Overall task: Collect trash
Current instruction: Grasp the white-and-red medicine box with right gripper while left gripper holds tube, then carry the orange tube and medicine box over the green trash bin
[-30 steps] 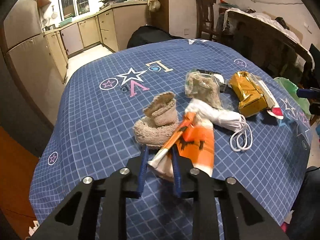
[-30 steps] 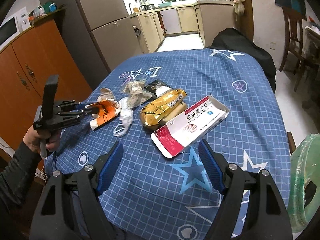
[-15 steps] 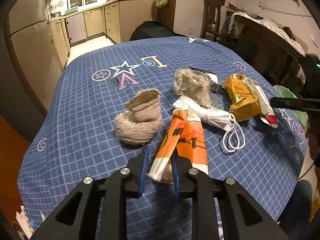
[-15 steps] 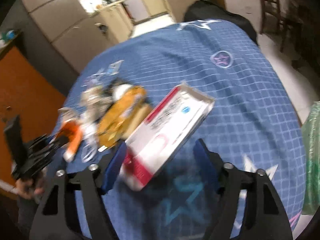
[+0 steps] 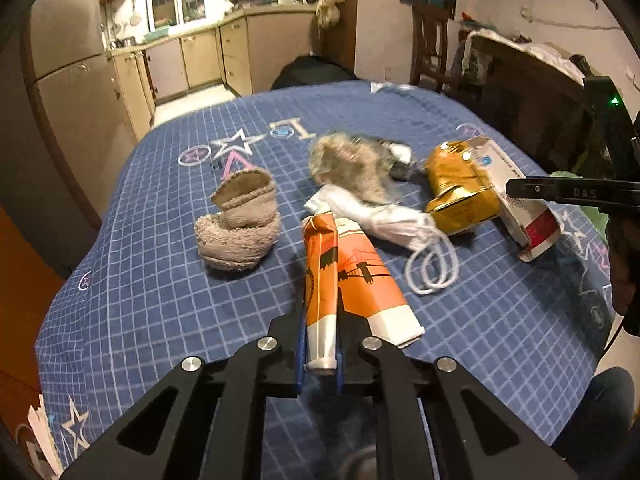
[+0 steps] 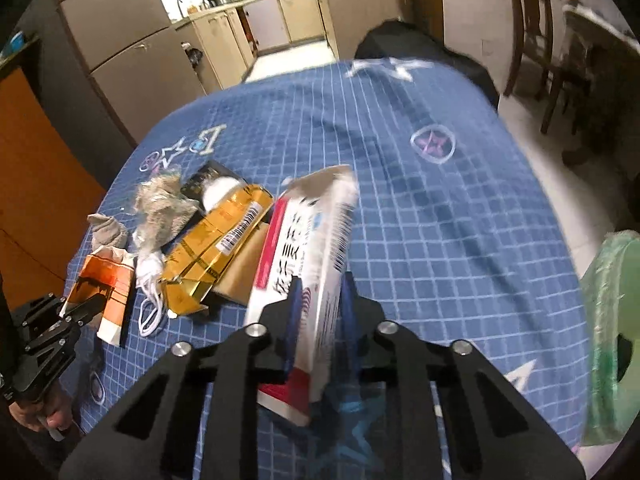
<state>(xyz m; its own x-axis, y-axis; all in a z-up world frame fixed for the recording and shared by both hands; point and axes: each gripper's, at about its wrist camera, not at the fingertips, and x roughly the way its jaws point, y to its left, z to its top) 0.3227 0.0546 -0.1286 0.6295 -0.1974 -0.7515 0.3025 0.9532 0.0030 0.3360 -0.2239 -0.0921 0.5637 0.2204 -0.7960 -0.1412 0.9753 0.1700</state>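
Kitchen cabinets behind blue star-patterned checked tablecloth

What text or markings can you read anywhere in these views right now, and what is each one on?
"DAS": on the black finger of the right hand-held gripper, left wrist view.
"L" with a star and "V": printed on the blue tablecloth.
Large Chinese characters on the red-and-white box: too blurred to read.
Barcode label on the gold packet: digits too small.
Orange packet: no readable words.

Home kitchen-dining room: beige cabinets, fridge, clothed table.
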